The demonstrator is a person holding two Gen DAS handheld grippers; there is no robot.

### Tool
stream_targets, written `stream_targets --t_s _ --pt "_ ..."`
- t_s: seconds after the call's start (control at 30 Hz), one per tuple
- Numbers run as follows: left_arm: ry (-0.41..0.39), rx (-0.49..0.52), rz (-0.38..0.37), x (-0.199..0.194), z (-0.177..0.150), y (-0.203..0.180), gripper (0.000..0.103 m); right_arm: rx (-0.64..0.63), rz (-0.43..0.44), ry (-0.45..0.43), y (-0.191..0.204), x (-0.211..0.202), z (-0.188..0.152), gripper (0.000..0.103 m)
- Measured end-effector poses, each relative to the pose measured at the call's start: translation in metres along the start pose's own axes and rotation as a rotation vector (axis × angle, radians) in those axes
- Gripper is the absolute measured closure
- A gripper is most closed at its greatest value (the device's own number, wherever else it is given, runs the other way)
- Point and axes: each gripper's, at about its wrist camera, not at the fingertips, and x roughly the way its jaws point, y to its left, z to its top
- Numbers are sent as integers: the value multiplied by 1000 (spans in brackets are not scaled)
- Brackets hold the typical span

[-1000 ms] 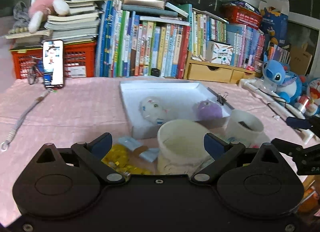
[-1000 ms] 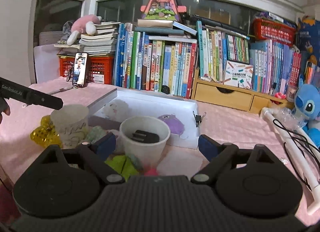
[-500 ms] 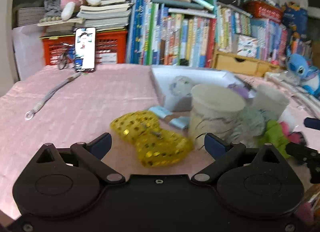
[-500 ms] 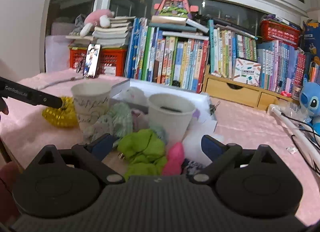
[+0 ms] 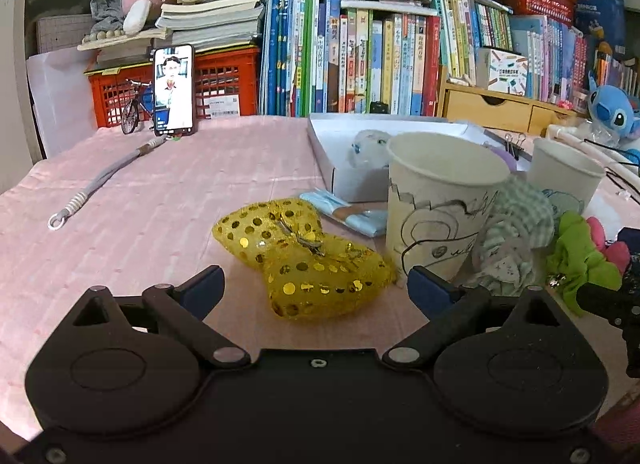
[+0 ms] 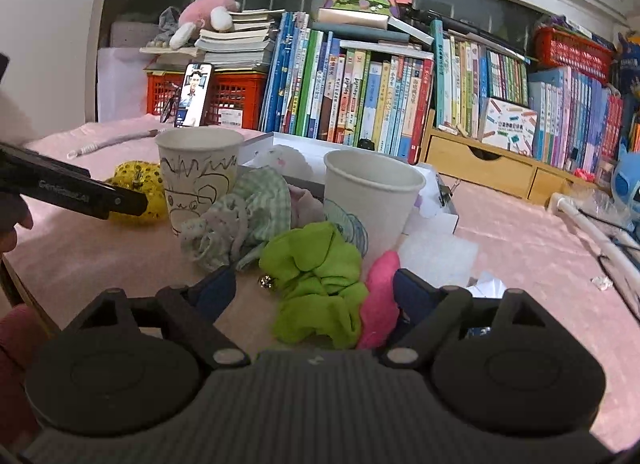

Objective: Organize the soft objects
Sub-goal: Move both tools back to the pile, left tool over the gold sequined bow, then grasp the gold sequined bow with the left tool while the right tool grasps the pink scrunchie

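- Left gripper (image 5: 314,286) with fingers (image 5: 204,290) spread wide, grasping nothing, low over the tabletop (image 5: 160,199) with the yellow sequined bow (image 5: 304,260) lying just ahead, between the tips.
- Right gripper (image 6: 314,288) likewise released, fingers (image 6: 412,292) either side of the green scrunchie (image 6: 320,284) and the pink soft piece (image 6: 380,300); contact with the pink piece cannot be told.
- Probably the reach-in before a pick: best to settle each pair lower so the pads bracket the cloth at mid-bulk, then close gently, since both things look limp and would bunch rather than resist.
- For the bow, worth closing across the narrow waist by the metal clip (image 5: 300,236), clear of the drawn-on paper cup (image 5: 440,203) just beside it.
- For the scrunchie, care not to catch the checked fabric bundle (image 6: 248,219) touching it or tip the second paper cup (image 6: 368,199) right behind.
- Likely destination: the cups or the white box (image 5: 344,135) behind them, which already holds small plush toys.
- Surface: pink cloth-covered tabletop, a phone (image 5: 174,93) propped at the back with a cord trailing.
- Room: rows of upright books (image 6: 360,91), a red crate (image 5: 224,79), wooden drawers (image 6: 480,161), a blue plush (image 5: 612,111) at the right.
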Motion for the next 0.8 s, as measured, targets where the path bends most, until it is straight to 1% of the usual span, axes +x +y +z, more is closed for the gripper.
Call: stream_targets --t_s 0.23,0.4,0.5,0.57,0.6,0.67,0.8 --pt "18 -16 -3 10 -3 1 16 -72 -53 22 7 8 -4 18" --pt "24 -10 1 14 -4 1 24 -63 -61 47 5 16 -8 23" --pt "31 -17 -12 16 -4 1 32 -61 -68 50 5 19 -8 29" --pt "36 -17 -23 16 -4 1 45 -61 -74 49 5 19 -7 35" --pt "39 -14 -21 17 -4 1 46 -60 -75 49 4 19 -7 36" --pt "34 -6 -11 15 -3 -1 54 -60 -74 48 4 18 -6 43" --pt "15 11 -1 8 -1 -3 58 -57 -66 41 3 13 -3 51"
